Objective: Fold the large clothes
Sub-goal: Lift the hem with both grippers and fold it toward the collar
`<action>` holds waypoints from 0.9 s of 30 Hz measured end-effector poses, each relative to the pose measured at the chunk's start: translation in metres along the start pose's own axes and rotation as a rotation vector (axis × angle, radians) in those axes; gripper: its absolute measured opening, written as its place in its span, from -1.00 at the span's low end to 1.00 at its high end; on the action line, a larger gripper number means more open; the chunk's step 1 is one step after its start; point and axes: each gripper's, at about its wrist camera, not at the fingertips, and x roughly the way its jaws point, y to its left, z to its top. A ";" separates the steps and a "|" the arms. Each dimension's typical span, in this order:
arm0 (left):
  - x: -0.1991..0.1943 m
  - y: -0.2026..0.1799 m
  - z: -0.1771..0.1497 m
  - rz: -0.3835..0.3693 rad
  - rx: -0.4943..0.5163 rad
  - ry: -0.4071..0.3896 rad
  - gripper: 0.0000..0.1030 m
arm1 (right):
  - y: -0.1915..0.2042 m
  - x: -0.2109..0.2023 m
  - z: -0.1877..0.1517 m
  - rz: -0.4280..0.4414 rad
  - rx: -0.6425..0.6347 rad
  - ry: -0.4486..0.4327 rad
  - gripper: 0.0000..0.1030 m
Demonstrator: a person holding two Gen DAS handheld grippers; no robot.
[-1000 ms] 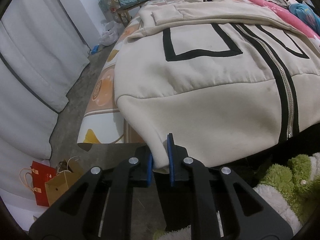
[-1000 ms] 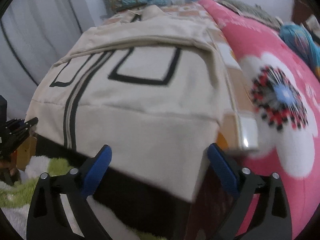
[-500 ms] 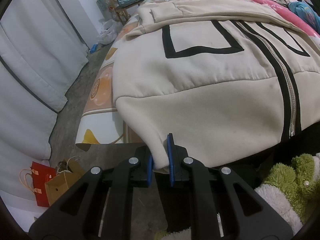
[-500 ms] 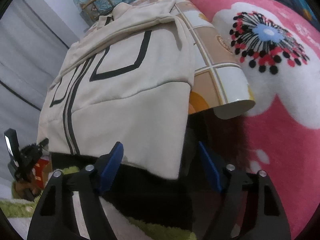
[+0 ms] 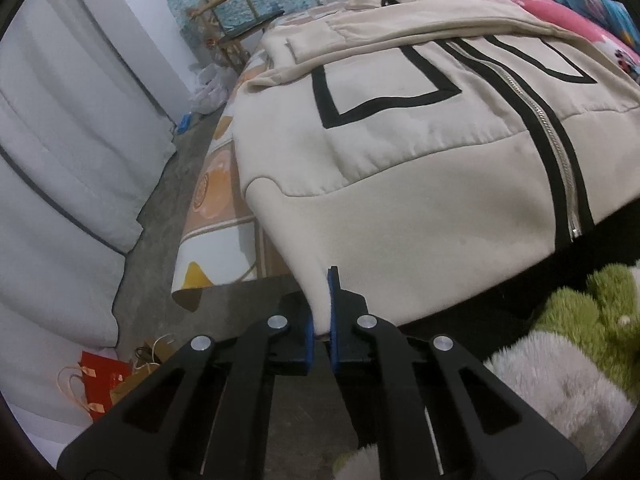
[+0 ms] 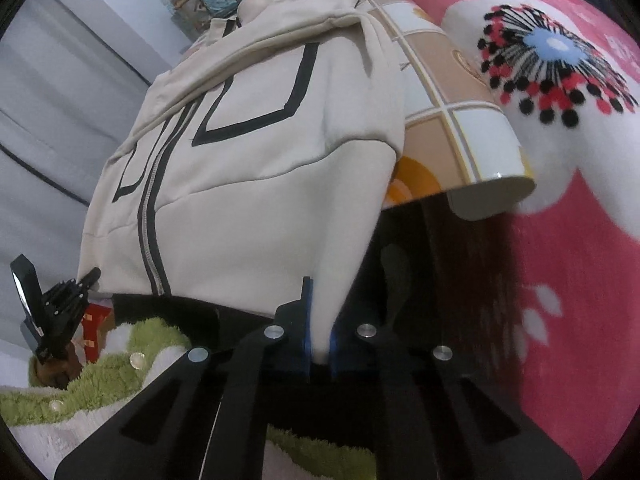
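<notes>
At the far left hang pale grey curtains (image 5: 60, 152), and below them on the grey floor sit a red paper bag (image 5: 100, 380) and a brown paper bag (image 5: 138, 372). Farther back, a wooden chair (image 5: 232, 20) stands before a turquoise patterned cloth on the wall.

The cream zip-up jacket (image 5: 420, 152) lies spread front-up on a checked orange-and-white mat (image 5: 216, 216) that covers the bed, its hem at the near edge and its collar at the far end. 2 black-outlined rectangles flank the black-edged silver zipper (image 5: 560, 152), which is closed.

The left gripper (image 5: 320, 320) is clamped on the jacket's near left hem corner: cream fabric is pinched between its 2 blue pads (image 5: 331, 308).

The right gripper (image 6: 318, 340) is likewise closed on the near right hem corner, with fabric squeezed between its blue pads (image 6: 306, 320). In the right wrist view the left gripper (image 6: 60, 308) shows at the hem's other end.

Just below the hem, near the camera, lies a fluffy green-and-white plush fabric (image 5: 580, 340) with small round studs.

To the right of the mat lies a pink blanket (image 6: 580, 240) with a large white flower and a red-and-black dotted burst. At the far right, a blue cloth (image 5: 612, 12) rests on it.
</notes>
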 end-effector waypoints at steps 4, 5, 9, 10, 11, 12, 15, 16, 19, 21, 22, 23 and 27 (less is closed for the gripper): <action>-0.006 0.002 -0.008 -0.024 0.001 0.025 -0.90 | -0.006 -0.006 -0.005 0.017 0.008 0.003 -0.88; -0.008 0.002 -0.010 -0.033 -0.004 0.029 -0.90 | -0.009 -0.008 -0.006 0.025 0.013 0.003 -0.88; -0.015 0.017 -0.007 -0.153 -0.109 0.018 -0.90 | -0.013 -0.016 0.000 0.086 0.020 -0.029 -0.88; -0.018 0.025 -0.003 -0.219 -0.167 0.009 -0.91 | -0.011 -0.019 0.003 0.104 0.016 -0.044 -0.88; -0.019 0.031 0.000 -0.265 -0.203 0.001 -0.91 | -0.009 -0.023 0.007 0.126 0.010 -0.064 -0.88; -0.021 0.038 0.005 -0.325 -0.247 -0.017 -0.91 | -0.007 -0.025 0.009 0.140 0.006 -0.078 -0.88; -0.022 0.051 0.019 -0.433 -0.318 -0.064 -0.91 | -0.004 -0.030 0.022 0.196 0.010 -0.130 -0.88; -0.021 0.053 0.022 -0.456 -0.336 -0.073 -0.91 | -0.003 -0.030 0.024 0.205 0.017 -0.140 -0.88; -0.012 0.058 0.036 -0.516 -0.402 -0.092 -0.91 | -0.003 -0.029 0.035 0.229 0.041 -0.168 -0.88; -0.005 0.065 0.045 -0.552 -0.450 -0.103 -0.91 | -0.001 -0.027 0.042 0.240 0.043 -0.187 -0.88; -0.001 0.069 0.050 -0.563 -0.468 -0.110 -0.91 | 0.001 -0.026 0.048 0.245 0.042 -0.200 -0.89; 0.003 0.071 0.056 -0.569 -0.489 -0.119 -0.91 | 0.002 -0.025 0.053 0.251 0.042 -0.212 -0.88; 0.014 0.078 0.072 -0.570 -0.532 -0.157 -0.90 | 0.005 -0.023 0.072 0.265 0.047 -0.252 -0.88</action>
